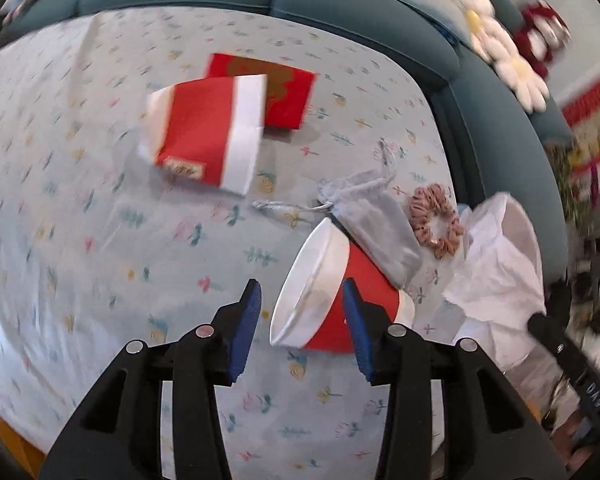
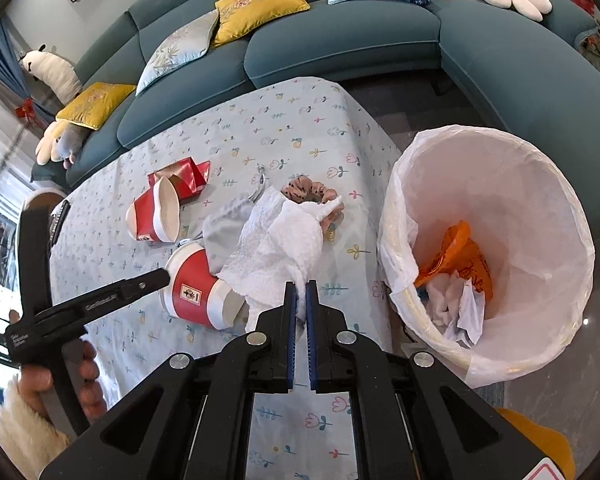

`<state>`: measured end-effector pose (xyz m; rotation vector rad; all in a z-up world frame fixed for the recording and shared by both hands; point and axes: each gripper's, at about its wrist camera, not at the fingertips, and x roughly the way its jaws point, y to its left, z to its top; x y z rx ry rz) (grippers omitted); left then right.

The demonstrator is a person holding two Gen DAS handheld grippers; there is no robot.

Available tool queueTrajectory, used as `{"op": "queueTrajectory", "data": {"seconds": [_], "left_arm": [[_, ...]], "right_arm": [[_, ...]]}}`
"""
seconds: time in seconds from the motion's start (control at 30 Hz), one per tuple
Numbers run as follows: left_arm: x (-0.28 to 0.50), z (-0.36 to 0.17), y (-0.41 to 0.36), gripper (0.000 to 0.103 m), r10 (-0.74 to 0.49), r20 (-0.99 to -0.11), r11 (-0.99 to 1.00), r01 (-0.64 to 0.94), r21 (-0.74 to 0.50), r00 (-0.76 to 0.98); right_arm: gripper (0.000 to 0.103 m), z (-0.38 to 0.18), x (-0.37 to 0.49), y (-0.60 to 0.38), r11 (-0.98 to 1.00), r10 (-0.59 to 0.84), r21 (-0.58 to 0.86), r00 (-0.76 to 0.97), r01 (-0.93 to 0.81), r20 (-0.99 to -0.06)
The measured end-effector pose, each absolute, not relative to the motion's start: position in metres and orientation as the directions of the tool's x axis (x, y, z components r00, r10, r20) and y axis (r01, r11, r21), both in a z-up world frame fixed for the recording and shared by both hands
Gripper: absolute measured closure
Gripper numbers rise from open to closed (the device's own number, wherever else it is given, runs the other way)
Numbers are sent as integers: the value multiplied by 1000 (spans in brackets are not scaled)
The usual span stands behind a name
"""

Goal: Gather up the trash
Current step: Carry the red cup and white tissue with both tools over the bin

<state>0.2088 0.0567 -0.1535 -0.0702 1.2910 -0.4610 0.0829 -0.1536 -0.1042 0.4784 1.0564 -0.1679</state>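
Note:
A red and white paper cup (image 1: 328, 320) (image 2: 198, 292) lies on its side on the flowered tablecloth. My left gripper (image 1: 302, 284) is open around its rim: the right finger (image 1: 354, 312) is against the cup wall and the left finger (image 1: 250, 316) stands clear of it. My right gripper (image 2: 301, 284) is shut on a crumpled white paper towel (image 2: 276, 240), which hangs over the table near the cup. A second red and white cup (image 1: 208, 132) (image 2: 156, 212) lies farther back, beside a red packet (image 1: 288, 92) (image 2: 184, 178).
A bin with a white liner (image 2: 492, 240) stands off the table's right edge, holding orange and white waste. A grey drawstring pouch (image 1: 376, 224) (image 2: 224, 228) and a pink scrunchie (image 1: 436, 220) (image 2: 308, 192) lie by the near cup. A teal sofa (image 2: 340, 40) runs behind.

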Motion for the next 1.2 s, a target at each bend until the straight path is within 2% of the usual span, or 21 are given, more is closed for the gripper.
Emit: {"op": "queueTrajectory", "data": {"seconds": [0.2, 0.27, 0.43, 0.57, 0.8, 1.03, 1.2], "left_arm": [[208, -163, 32, 67, -412, -901, 859, 386, -336, 133], [204, -163, 28, 68, -424, -897, 853, 389, -349, 124], [190, -165, 20, 78, -482, -873, 826, 368, -426, 73], [173, -168, 9, 79, -511, -859, 806, 365, -466, 30], [155, -175, -21, 83, -506, -863, 808, 350, -473, 1], [152, -166, -32, 98, -520, -853, 812, 338, -477, 45], [149, -149, -35, 101, -520, -850, 808, 369, -459, 84]], "right_arm": [[98, -106, 88, -148, 893, 81, 276, 475, 356, -876], [98, -107, 88, -147, 895, 78, 270, 471, 355, -878], [98, -112, 86, -150, 899, 61, 246, 455, 361, -889], [98, -116, 79, -153, 896, 57, 243, 448, 371, -892], [98, -119, 64, -165, 889, 46, 240, 445, 391, -894], [98, -116, 49, -181, 877, 24, 238, 457, 418, -889], [98, -106, 42, -192, 863, 14, 256, 486, 436, -874]]}}
